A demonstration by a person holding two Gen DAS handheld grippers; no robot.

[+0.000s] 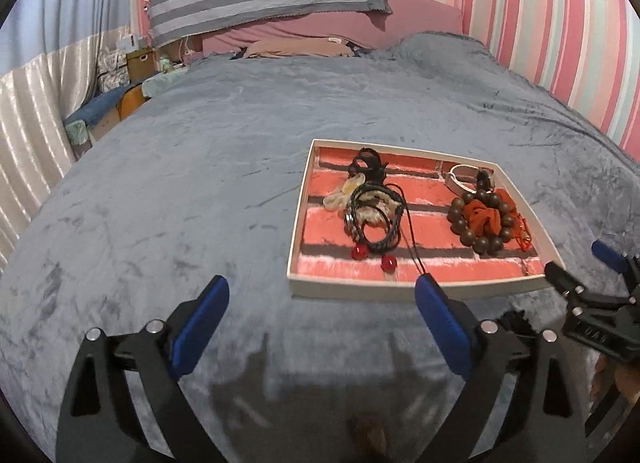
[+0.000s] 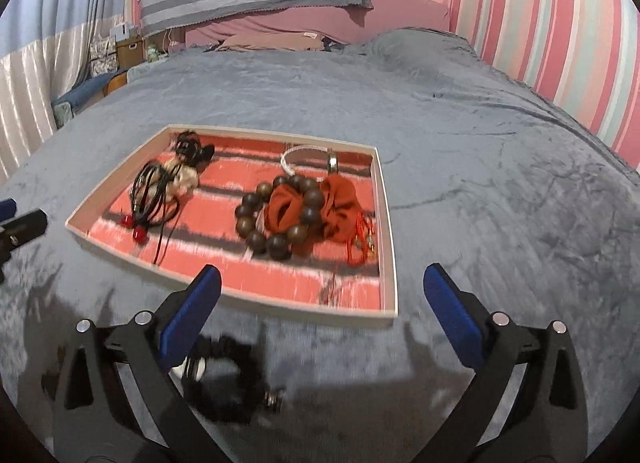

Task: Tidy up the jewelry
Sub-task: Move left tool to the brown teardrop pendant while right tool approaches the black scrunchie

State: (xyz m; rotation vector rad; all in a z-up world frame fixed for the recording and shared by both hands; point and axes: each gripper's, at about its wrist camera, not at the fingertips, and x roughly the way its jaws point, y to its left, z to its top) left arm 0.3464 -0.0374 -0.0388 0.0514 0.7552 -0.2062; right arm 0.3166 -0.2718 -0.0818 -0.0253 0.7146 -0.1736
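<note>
A white tray (image 1: 400, 290) with a red brick-pattern bottom lies on the grey bed; it also shows in the right wrist view (image 2: 390, 263). In it lie a tangle of black cords with red beads (image 1: 374, 219), a brown wooden bead bracelet (image 1: 480, 243) around an orange scrunchie (image 1: 482, 219), and a white band (image 1: 460, 179). A black scrunchie (image 2: 230, 379) lies on the blanket in front of the tray, beside my right gripper's left finger. My left gripper (image 1: 322, 303) is open and empty before the tray. My right gripper (image 2: 322, 293) is open and empty.
The grey blanket (image 1: 180, 183) covers the bed. Striped pink wall (image 1: 560, 43) on the right, curtains (image 1: 36, 103) and boxes on the left, pillows at the far end. My right gripper shows at the right edge of the left wrist view (image 1: 580, 269).
</note>
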